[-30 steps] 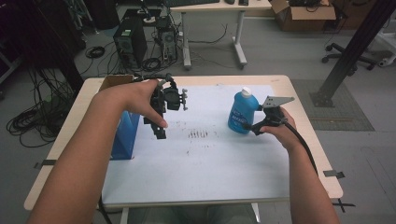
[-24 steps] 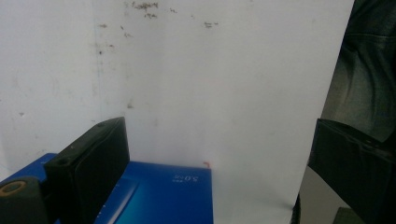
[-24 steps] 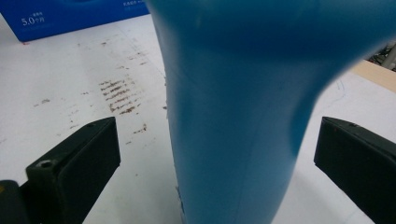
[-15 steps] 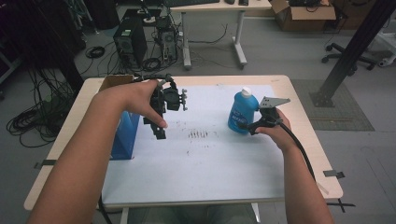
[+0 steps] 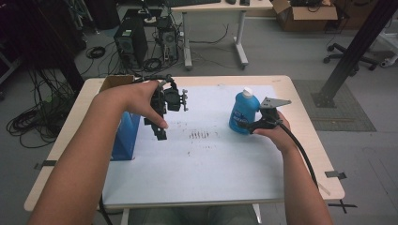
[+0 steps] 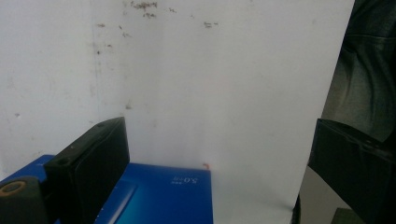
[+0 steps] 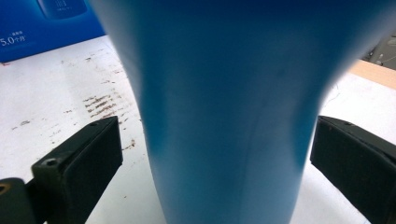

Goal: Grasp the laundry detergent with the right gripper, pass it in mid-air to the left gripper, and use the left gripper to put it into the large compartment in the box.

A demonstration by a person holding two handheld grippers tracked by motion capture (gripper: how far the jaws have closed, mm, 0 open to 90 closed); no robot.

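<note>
Right gripper (image 5: 248,125) sits at the base of the blue bottle (image 5: 243,112), which stands upright with its white cap on, right of centre on the white sheet (image 5: 211,164). Its jaws straddle the bottle and have just been closing, a gap showing on both sides, no grip. Left gripper (image 5: 162,133) hovers over the sheet, jaws wide and empty, just beside the blue box (image 5: 126,138) near the sheet's left edge. Plenty of bare sheet between them.

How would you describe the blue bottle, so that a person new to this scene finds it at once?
Start at the white sheet covering the table. On its right half stands the blue bottle, upright, between the open fingers of the right gripper. Its white cap and rounded body set it apart from the flat-sided blue box at the left edge.
</note>
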